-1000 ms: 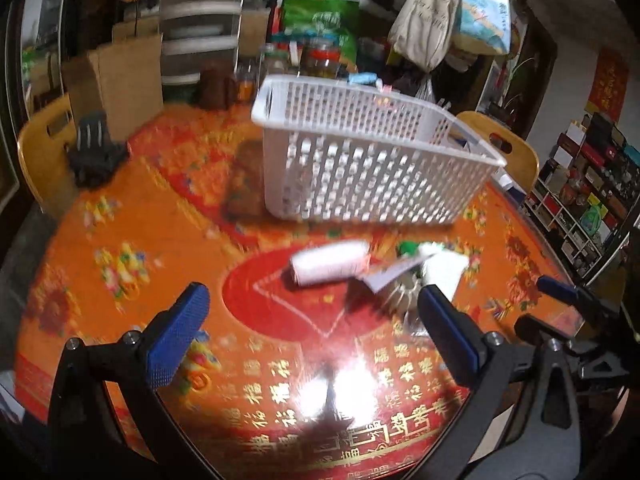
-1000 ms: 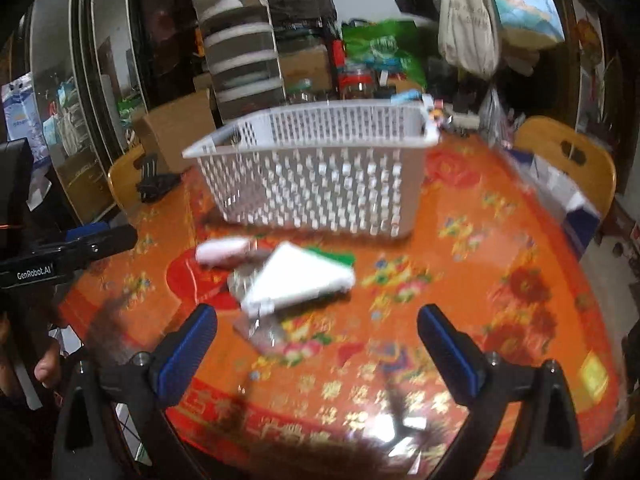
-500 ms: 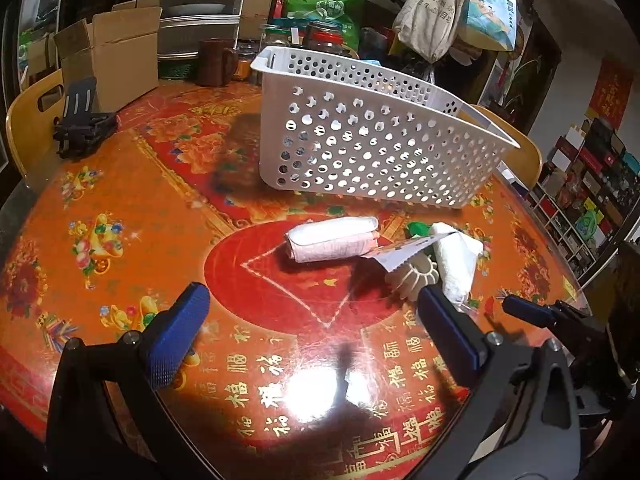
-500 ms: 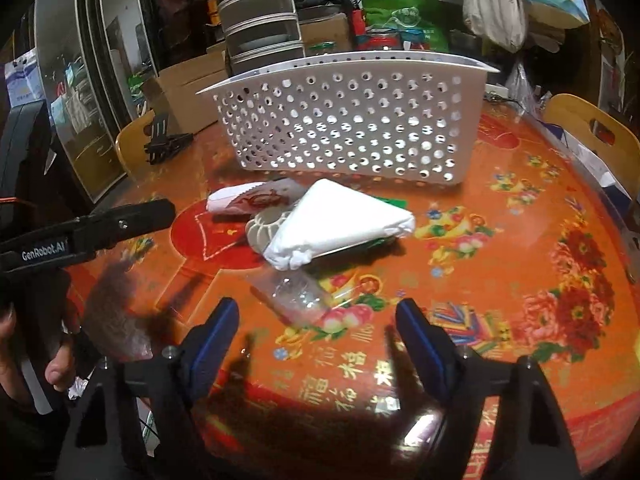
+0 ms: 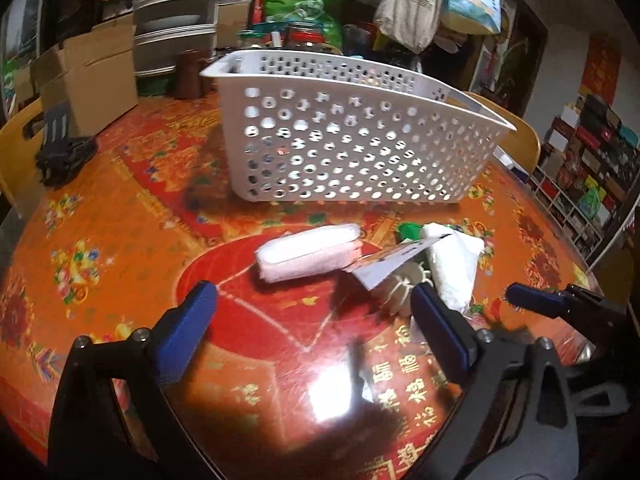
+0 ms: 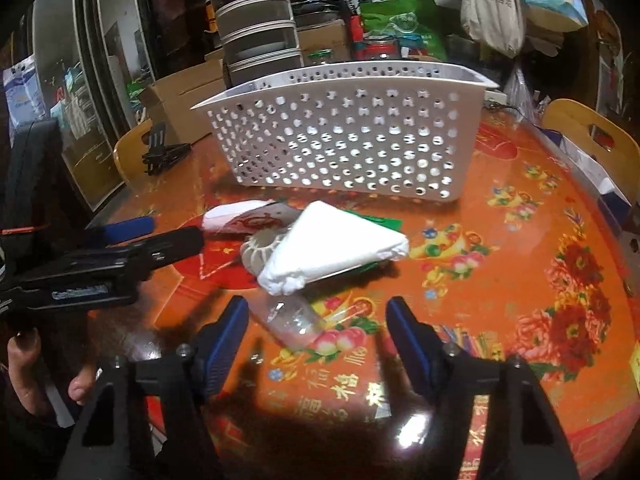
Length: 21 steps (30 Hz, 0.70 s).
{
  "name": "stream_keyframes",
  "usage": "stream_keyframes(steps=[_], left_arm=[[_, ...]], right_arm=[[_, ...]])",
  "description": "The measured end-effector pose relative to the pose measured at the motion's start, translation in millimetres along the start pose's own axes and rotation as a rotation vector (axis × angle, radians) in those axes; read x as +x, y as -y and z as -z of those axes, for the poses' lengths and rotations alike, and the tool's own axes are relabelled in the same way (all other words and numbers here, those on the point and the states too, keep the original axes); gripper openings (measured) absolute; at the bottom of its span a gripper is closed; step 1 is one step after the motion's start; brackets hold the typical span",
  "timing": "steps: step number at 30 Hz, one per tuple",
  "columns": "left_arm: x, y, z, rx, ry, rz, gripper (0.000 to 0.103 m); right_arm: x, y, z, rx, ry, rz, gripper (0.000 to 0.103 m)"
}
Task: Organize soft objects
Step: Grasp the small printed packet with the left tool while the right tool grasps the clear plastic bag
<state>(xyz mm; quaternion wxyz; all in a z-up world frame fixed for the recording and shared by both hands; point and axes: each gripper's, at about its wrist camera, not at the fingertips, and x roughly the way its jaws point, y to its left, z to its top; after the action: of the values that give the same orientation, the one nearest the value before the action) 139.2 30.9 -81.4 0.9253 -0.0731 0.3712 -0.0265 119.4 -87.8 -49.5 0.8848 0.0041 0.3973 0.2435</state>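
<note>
From the left wrist, the left gripper is spread wide and holds nothing, low over the table, facing the pink-and-white soft pack near the white basket. From the right wrist, the right gripper is also spread and holds nothing, just before the clear plastic wrap (the white bundle lies behind). Picking up seems about to start; each must close in and pinch gently.

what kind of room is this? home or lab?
Most likely a lived-in home dining room: a round table under a festive red-and-orange cover, wooden chairs around it, tote bags hanging behind, plus cardboard boxes and stacked containers.
</note>
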Motion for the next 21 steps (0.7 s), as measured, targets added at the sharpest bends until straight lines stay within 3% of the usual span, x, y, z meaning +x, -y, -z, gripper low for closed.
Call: stream_keyframes(steps=[3,9,21], left_arm=[[7.6,7.4,-3.5,0.02,-0.008,0.013,0.075],[18.4,24.2,-7.2,0.071,-0.008,0.032,0.062],[25.3,38.4,-6.4,0.11,0.0,0.063,0.017]], right_arm=[[5.8,-6.0,2.5,-0.021,-0.02,-0.022,0.062],[16.9,-13.5,5.6,-0.049,-0.047,-0.039,0.061],[25.5,-14.1,8.2,-0.071,-0.064,-0.037,0.036]])
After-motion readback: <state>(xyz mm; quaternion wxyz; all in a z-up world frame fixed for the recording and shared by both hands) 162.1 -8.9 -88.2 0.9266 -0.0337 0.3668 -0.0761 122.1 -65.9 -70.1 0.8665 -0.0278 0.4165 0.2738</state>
